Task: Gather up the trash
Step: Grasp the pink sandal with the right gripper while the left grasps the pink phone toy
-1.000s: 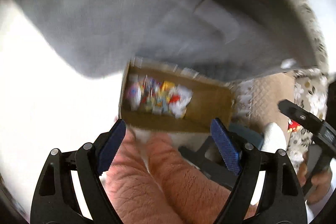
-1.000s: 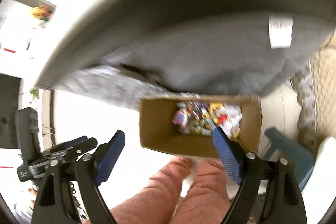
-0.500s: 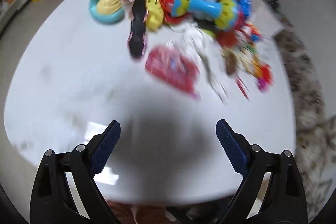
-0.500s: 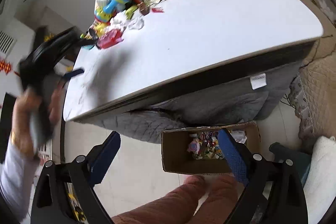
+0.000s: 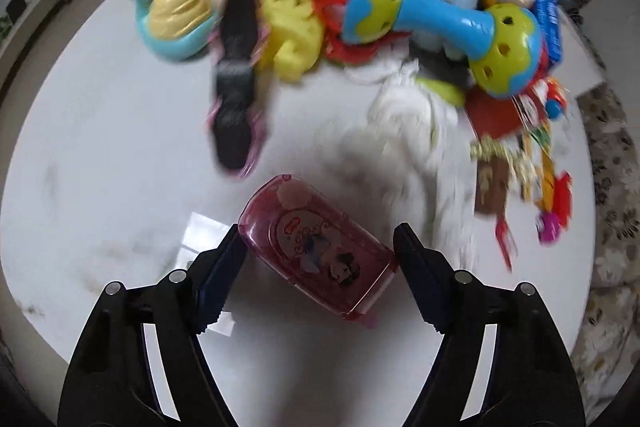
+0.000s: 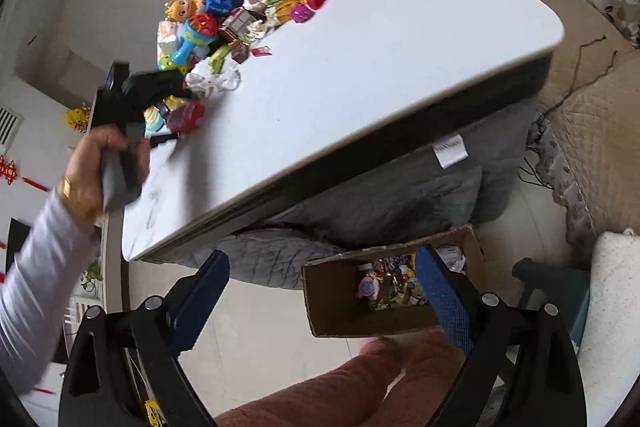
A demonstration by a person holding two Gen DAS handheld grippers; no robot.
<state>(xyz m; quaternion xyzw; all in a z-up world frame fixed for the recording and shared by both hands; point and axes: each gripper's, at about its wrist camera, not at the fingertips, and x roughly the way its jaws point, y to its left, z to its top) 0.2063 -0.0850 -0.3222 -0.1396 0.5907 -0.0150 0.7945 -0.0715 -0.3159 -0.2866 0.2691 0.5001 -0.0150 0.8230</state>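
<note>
Now left claw [image 5: 320,247] closing round pink toy phone [image 5: 316,247] — was over box — rt claw [image 6: 320,291] apart.

Bright daylight floods both fisheye views, and their edges curve into dark corners. Beyond the left gripper's fingers [image 5: 218,277] the toy pile [image 5: 400,27] smears with motion blur. A soft shadow and a pale glare patch lie on the white table [image 5: 100,187] beside them.
</note>
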